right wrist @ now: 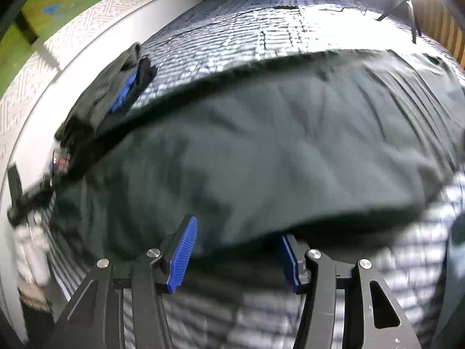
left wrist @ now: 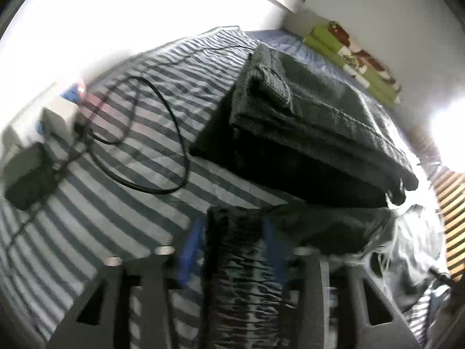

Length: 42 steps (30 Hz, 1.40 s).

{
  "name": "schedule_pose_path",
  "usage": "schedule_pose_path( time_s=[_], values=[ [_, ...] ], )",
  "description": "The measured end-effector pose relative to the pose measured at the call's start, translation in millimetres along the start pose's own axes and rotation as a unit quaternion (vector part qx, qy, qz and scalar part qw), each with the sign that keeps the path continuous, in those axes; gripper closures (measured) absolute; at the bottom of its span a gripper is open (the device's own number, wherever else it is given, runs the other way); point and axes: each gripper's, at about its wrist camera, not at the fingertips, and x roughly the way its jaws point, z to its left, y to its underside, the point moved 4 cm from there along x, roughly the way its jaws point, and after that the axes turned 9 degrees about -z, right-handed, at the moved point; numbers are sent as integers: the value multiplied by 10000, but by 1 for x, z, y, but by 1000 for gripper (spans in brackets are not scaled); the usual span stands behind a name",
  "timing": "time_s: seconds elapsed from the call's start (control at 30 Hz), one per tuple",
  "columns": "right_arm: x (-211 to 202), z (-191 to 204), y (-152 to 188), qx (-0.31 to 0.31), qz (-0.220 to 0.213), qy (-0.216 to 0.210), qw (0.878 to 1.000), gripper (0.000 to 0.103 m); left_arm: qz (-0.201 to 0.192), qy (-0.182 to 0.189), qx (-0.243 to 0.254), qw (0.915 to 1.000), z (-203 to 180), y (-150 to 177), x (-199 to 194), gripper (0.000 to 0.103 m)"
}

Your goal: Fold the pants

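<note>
The dark pants [right wrist: 261, 151] lie spread over the striped bed cover [right wrist: 232, 43], their near edge hanging over my right gripper [right wrist: 237, 258]. That gripper is open, its blue pads [right wrist: 183, 256] wide apart, with the cloth edge touching only the right one. My left gripper [left wrist: 232, 250] is shut on the ribbed elastic waistband [left wrist: 238, 276] that fills the gap between its pads. The right wrist view shows that left gripper [right wrist: 128, 87] at the pants' far left corner. Beyond it a layered bulk of dark folded cloth [left wrist: 305, 116] rests on the bed; whether it is the same garment I cannot tell.
A looped black cable [left wrist: 162, 145] and a dark box [left wrist: 29, 180] lie on the striped cover [left wrist: 101, 203] at the left. Green patterned pillows [left wrist: 354, 58] line the wall behind. Crumpled clear plastic [left wrist: 412, 247] sits at the right, by a wooden slatted edge [left wrist: 450, 203].
</note>
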Motion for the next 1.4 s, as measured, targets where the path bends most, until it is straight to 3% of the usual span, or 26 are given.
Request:
schedule_pose_path(
  time_s=[0.03,0.1,0.17,0.23,0.3,0.37,0.43,0.5,0.6,0.67,0.73,0.8,0.83,0.9,0.97,1.03,1.2,1.27,1.33,1.4],
  values=[
    [1,0,-7,56,-15,-68,10000,54,-111,-79,38,9999,3,-2,-8,37],
    [9,-3,-27,178,31,-197,9996,54,-477,-398,104,9980,9,-10,-32,37],
    [16,-10,-33,287,174,-210,9992,54,-812,-472,279,9952,1,-19,-51,37],
    [26,-20,-41,617,308,-290,9972,53,-1153,-309,776,9898,-31,-20,-75,37],
    [34,-30,-47,1020,411,-544,9924,53,-1179,267,1269,9845,-77,-9,-86,37],
    [41,-36,-51,1215,423,-618,9898,53,-878,1096,1984,9700,-145,23,-82,37],
    [50,-40,-54,1290,455,-594,9888,53,-507,1664,2631,9489,-202,59,-72,37],
    [56,-43,-58,1264,451,-569,9893,53,-158,2124,3226,9223,-256,100,-63,37],
    [64,-46,-65,1198,437,-541,9904,53,32,2145,3998,8911,-303,143,-43,37],
    [65,-48,-66,1150,474,-550,9907,53,94,1828,4276,8852,-316,155,-23,39],
    [61,-51,-65,1100,475,-623,9908,53,145,1665,4235,8903,-319,151,-7,69],
    [46,-52,-63,991,400,-685,9919,53,250,1589,3793,9112,-314,134,11,80],
    [40,-53,-61,956,363,-728,9921,53,251,1562,3675,9165,-314,128,15,82],
    [19,-51,-52,798,286,-974,9916,53,275,1591,3399,9265,-308,114,23,83],
    [6,-47,-42,572,328,-1192,9907,52,321,1820,3146,9310,-304,106,25,83],
    [2,-43,-30,345,480,-1218,9908,51,333,1827,2987,9361,-301,98,28,83],
    [18,-37,-9,243,882,-1335,9868,51,503,1982,2985,9322,-301,102,25,78],
    [23,-38,-6,392,959,-1540,9826,51,558,2039,3042,9289,-303,104,26,72],
    [32,-30,-6,454,977,-1687,9798,49,520,2079,3084,9268,-299,105,14,57],
    [42,-12,-7,412,977,-1980,9744,47,452,2091,3037,9284,-291,101,4,52]
  ],
)
